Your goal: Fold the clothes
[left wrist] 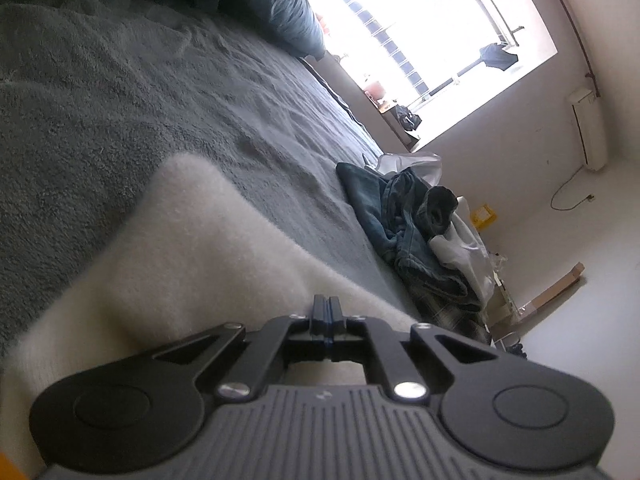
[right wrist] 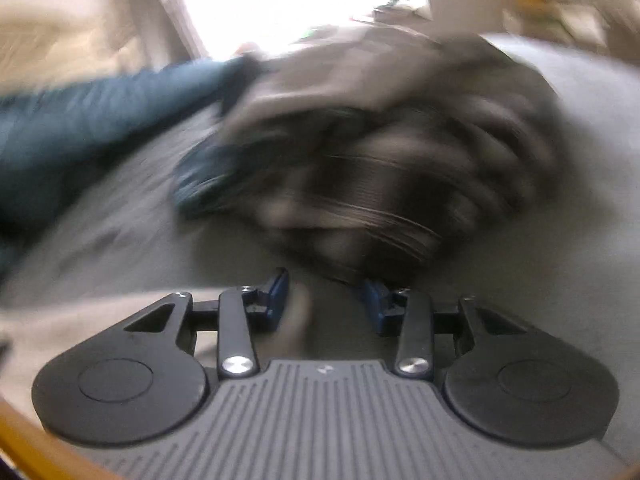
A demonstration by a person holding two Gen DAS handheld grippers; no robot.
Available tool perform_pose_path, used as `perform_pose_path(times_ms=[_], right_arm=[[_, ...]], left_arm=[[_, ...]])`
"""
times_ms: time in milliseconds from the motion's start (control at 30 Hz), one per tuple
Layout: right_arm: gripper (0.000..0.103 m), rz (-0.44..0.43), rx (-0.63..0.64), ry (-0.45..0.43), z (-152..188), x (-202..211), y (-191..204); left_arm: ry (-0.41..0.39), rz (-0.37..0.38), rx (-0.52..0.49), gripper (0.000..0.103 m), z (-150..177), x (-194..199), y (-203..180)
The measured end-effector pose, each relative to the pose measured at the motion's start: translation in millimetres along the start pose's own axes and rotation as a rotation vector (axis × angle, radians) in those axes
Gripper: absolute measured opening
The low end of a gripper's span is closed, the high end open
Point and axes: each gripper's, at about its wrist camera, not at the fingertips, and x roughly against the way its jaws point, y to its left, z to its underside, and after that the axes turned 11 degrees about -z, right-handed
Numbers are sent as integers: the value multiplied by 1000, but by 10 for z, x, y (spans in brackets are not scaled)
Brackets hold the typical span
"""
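Lying straight ahead of the right gripper (right wrist: 326,296), the dark crumpled garment (right wrist: 380,152) filled the centre of the right wrist view, its near edge just beyond the fingertips and its bulk running up and to the right of the frame. The blur was heavy, so it could only be called a dark, possibly checked piece. The right jaws stood spread, with nothing caught between the blue pads (right wrist: 276,292).

The left gripper (left wrist: 328,312) had its fingers pressed together. No cloth showed between them, though a white fleecy garment (left wrist: 180,248) lay directly under and ahead of it, its long side slanting from lower left toward the middle of the frame across the grey bedspread (left wrist: 120,80).

In the left wrist view the heap of jeans (left wrist: 408,224) sat right of centre at the bed's edge, well apart from the left fingertips.

The right hand looked the nearer to the heap, so the next pick seemed to fall to it. It would need only a short reach forward.
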Motion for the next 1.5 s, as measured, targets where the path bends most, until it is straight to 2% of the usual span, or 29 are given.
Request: perform_pose_path(times_ms=[100,200,300,333,400,467,500,567,667,733,800,867,967,1033,1100,1167,1233,1367,1433,1500], right_arm=[[0,-83,-105,-22,-15,69,-175],[0,-100,-109,-82,-28,245,-136],[5,-187,4,-141,-80,488,100],[6,-230,45,-137,-93,542,201],[15,-281,138,-83,-92,554,427],[15,-192,209,-7,-4,414,544],[25,-142,243,31,44,337,597],[28,-115,164,13,166,283,478],[30,-90,102,-6,155,368,405],[30,-65,136,2,151,423,457],[29,3,157,-7,143,482,504],[27,97,155,-17,139,546,503],[26,139,113,17,141,636,276],[26,107,112,3,175,828,167],[27,100,165,5,226,964,147],[27,96,214,24,272,1028,160],[27,82,231,45,299,1078,168],[27,35,246,65,327,1156,204],[27,6,255,74,342,1185,218],[27,-21,263,84,356,1209,237]], left_arm=[[3,6,10,2,-8,6,19],[-1,3,9,2,-8,-1,24],[-5,-1,4,2,-6,-4,21],[-6,-1,2,2,-6,-3,21],[-8,-1,0,2,-2,2,25],[-8,0,-1,2,1,4,27],[-8,1,-1,2,1,4,26],[-7,4,2,2,-3,5,29],[-3,6,8,2,-12,7,34],[7,10,10,2,-24,13,34],[16,22,12,3,-28,47,37],[21,28,7,8,-21,134,19],[11,-4,-35,18,77,343,-71],[19,-29,-75,19,169,469,-145],[24,-67,-107,20,225,569,-229],[23,-115,-143,24,258,648,-350],[26,-150,-194,33,292,712,-502],[28,-174,-279,35,373,802,-860],[30,-186,-322,41,419,811,-1047],[29,-217,-375,43,478,802,-1229]])
